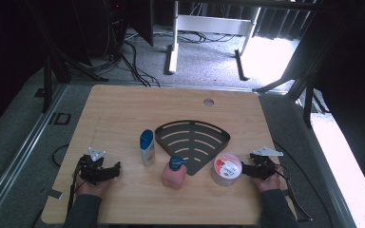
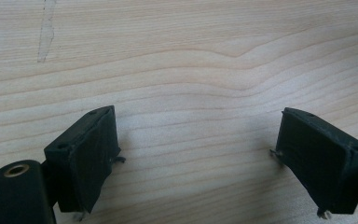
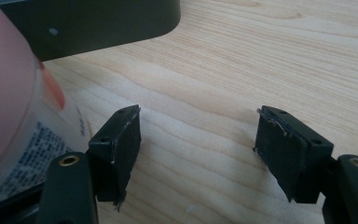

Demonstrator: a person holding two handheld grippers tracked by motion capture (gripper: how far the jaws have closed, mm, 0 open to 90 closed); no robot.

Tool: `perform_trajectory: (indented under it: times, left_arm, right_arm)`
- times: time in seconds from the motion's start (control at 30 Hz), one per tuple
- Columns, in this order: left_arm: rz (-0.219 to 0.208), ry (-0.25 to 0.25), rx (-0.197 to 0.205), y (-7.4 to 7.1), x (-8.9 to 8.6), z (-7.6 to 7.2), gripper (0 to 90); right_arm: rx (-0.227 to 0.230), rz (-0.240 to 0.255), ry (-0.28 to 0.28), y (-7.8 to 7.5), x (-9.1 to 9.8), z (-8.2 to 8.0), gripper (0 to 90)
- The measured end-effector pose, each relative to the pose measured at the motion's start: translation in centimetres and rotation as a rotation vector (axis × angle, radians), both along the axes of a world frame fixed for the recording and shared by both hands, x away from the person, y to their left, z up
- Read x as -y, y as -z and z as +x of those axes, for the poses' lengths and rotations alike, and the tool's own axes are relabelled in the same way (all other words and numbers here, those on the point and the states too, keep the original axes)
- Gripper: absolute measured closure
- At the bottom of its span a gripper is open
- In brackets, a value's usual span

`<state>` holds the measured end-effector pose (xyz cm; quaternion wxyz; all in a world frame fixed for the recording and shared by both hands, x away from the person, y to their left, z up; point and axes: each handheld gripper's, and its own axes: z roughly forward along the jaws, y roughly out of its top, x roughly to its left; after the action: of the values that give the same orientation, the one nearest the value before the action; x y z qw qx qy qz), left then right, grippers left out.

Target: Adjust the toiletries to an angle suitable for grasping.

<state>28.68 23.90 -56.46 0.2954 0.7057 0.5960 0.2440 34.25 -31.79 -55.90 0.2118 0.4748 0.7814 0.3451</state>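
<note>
Both hands rest low near the tabletop's front edge; left gripper (image 1: 119, 166) gapes wide over bare wood, right gripper (image 1: 244, 167) open, empty, just beside the tub (image 1: 226, 169) front-right

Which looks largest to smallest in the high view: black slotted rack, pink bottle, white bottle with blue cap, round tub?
1. Black slotted rack, clearly largest.
2. Pink bottle and round tub look alike; I won't rank them.
3. White bottle with blue cap, slimmest.

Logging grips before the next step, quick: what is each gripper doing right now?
Left gripper: open, nothing between the jaws, bare table beneath.
Right gripper: open, holding nothing; the tub sits just outside one jaw.
</note>
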Motion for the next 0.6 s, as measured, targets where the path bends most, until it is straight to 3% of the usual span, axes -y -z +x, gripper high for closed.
perform_trajectory:
  times: [0.27,0.47,0.6]
  left_arm:
    - [0.001,0.007,-0.006,-0.31,-0.28,-0.43,24.1]
    - [-0.002,-0.009,-0.008,-0.36,-0.13,-0.32,25.5]
    - [0.000,0.006,-0.015,-0.58,-0.08,-0.37,34.1]
  right_arm:
    - [-0.001,0.001,0.006,0.00,-0.01,-0.22,30.2]
    - [-0.001,0.001,0.006,0.00,-0.01,-0.23,30.2]
    - [-0.001,0.001,0.007,0.00,-0.02,-0.24,30.3]
